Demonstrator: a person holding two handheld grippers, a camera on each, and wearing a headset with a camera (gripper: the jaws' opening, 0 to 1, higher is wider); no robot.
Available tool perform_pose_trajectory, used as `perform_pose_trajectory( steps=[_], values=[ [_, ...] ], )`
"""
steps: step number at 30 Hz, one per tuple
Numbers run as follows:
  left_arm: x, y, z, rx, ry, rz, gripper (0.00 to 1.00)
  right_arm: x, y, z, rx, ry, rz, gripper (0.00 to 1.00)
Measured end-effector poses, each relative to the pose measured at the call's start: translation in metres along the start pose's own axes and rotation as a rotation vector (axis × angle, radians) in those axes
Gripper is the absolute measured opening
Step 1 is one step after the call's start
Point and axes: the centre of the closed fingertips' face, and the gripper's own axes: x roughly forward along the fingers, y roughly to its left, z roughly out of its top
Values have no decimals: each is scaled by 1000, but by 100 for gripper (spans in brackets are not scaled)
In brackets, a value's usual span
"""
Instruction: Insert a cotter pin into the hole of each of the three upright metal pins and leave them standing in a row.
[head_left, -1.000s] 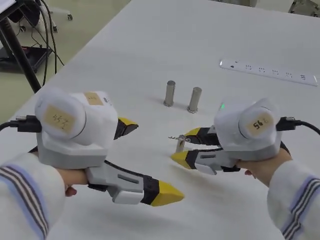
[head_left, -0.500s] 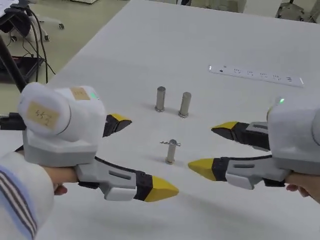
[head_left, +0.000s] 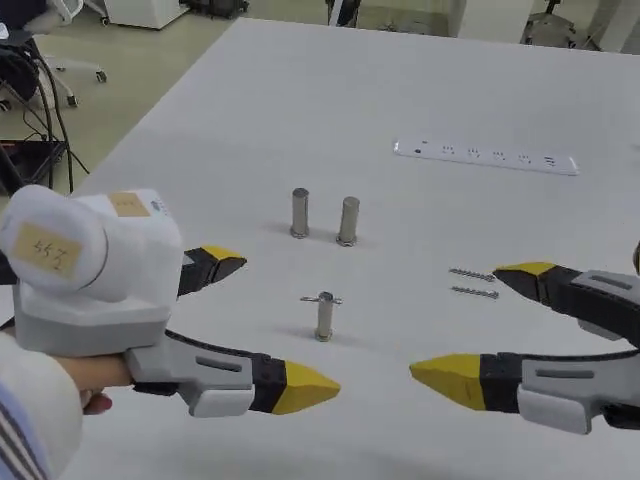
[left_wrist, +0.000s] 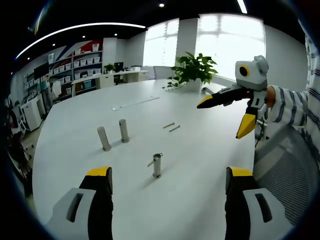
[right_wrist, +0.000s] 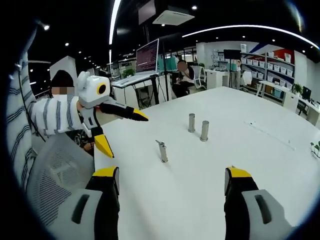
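The front pin (head_left: 324, 318) stands upright on the bench (head_left: 300, 100), a cotter (head_left: 320, 299) through its top. Two bare pins (head_left: 300, 212) (head_left: 348, 220) stand behind it, and two loose cotters (head_left: 472, 274) (head_left: 475, 292) lie to its right. The left gripper (head_left: 278, 322) and right gripper (head_left: 462, 320) flank it, fingers spread wide and empty.

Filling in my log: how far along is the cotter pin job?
Done: the near pin carries a cotter pin. In hand: nothing; left gripper and right gripper are open, empty. Left: two far pins are bare, two loose cotter pins lie unused, and the near pin stands out of line.
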Motion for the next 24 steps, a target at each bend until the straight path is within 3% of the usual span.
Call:
perform_pose_trajectory(
  steps=[2,7,16,24],
  values=[
    [0,0,0,-6,1,2,93,-6,0,-2,6,3,-5,87],
    [1,1,-2,-20,8,3,93,-14,1,-8,116,-26,0,92],
    [0,9,-4,-40,9,28,91,-34,-13,-27,197,-14,-74,96],
    [1,21,3,-77,-16,58,90,-53,-27,-40,258,-12,-155,96]
  ],
)
